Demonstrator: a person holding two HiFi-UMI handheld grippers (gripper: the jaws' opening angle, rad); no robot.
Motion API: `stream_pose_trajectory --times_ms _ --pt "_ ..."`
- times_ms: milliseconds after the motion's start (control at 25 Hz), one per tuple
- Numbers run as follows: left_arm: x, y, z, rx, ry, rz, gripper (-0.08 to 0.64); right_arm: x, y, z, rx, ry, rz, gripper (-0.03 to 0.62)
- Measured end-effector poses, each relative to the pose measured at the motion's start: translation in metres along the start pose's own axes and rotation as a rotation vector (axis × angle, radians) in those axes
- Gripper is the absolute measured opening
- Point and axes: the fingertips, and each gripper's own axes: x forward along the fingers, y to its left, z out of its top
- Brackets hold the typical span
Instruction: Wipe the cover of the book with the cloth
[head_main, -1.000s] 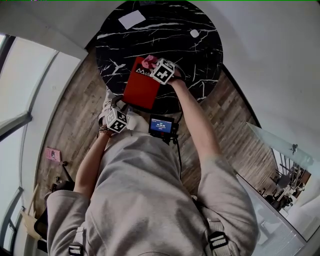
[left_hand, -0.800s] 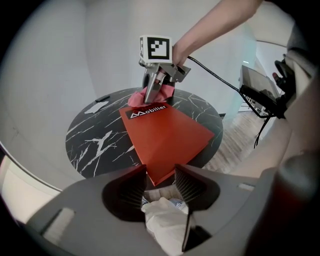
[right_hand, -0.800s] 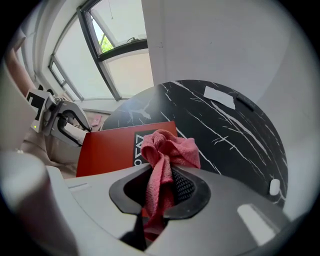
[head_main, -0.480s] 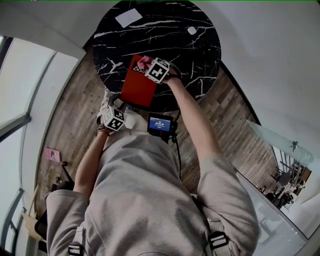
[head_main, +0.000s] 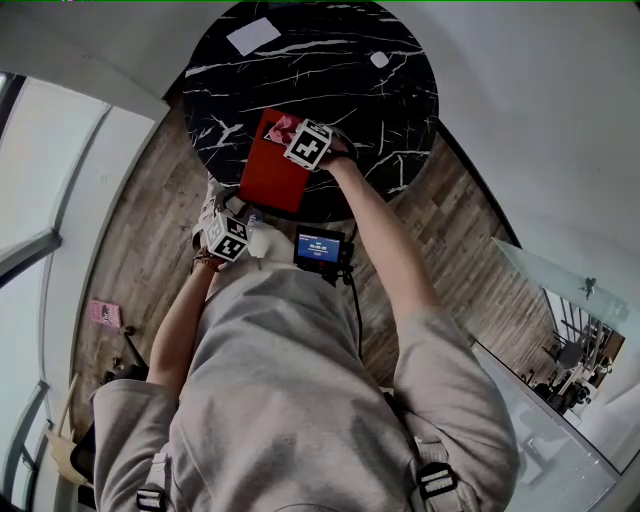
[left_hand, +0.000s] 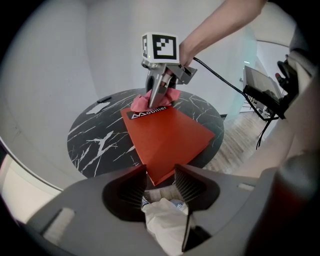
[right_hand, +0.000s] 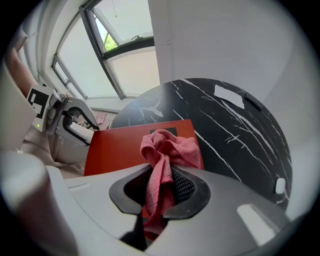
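Grey top (head_main: 290, 400) (black-buckled straps (head_main: 432, 480))

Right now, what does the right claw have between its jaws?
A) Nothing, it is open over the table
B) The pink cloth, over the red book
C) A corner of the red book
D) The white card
B: in the right gripper view the pink cloth is pinched in the right claw, and its free end is bunched on the red book.
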Motion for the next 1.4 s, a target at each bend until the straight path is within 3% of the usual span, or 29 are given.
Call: stream_pose_trajectory --times_ms 1400 --pt "0.0 0.001 -0.001 -0.04 -0.013 0.025 0.175 0.003 0.039 -0.003 -0.009 0.02 0.043 0.077"
